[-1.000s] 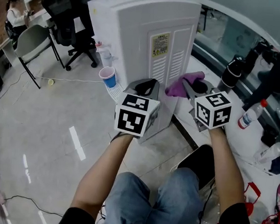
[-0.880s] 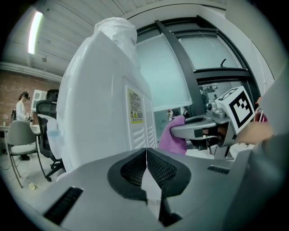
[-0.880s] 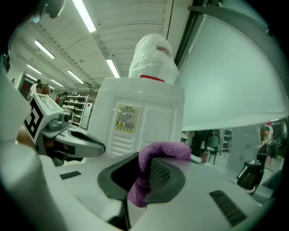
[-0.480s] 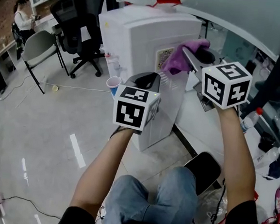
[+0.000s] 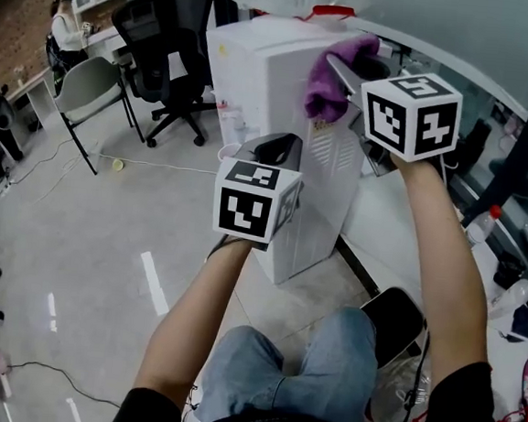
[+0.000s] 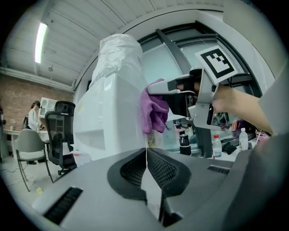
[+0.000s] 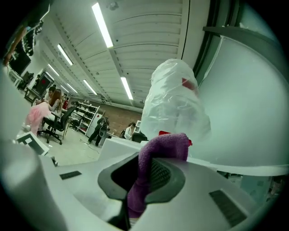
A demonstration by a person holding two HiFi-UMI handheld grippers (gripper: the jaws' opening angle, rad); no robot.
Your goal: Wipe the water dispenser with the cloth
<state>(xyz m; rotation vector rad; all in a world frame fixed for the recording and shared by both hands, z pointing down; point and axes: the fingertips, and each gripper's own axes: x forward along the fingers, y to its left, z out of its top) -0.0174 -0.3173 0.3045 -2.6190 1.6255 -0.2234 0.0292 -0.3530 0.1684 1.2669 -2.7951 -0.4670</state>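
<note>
The white water dispenser (image 5: 286,60) stands in front of me with its vented back panel toward me. Its bottle, wrapped in a clear plastic bag (image 6: 119,58), sits on top. My right gripper (image 5: 342,74) is shut on the purple cloth (image 5: 327,96) and holds it against the dispenser's upper back edge. In the right gripper view the cloth (image 7: 151,176) fills the gap between the jaws. My left gripper (image 5: 279,148) hangs lower, near the back panel, shut with nothing in it; its jaws meet in the left gripper view (image 6: 145,152).
Black office chairs (image 5: 165,31) and a grey chair (image 5: 89,85) stand on the floor to the left. A paper cup (image 5: 226,153) sits by the dispenser's front. The white counter (image 5: 382,225) on the right carries water bottles (image 5: 514,290) and a black flask (image 6: 184,142).
My right gripper has lifted the purple cloth from low beside the back panel up to the dispenser's top edge. The left gripper has barely moved.
</note>
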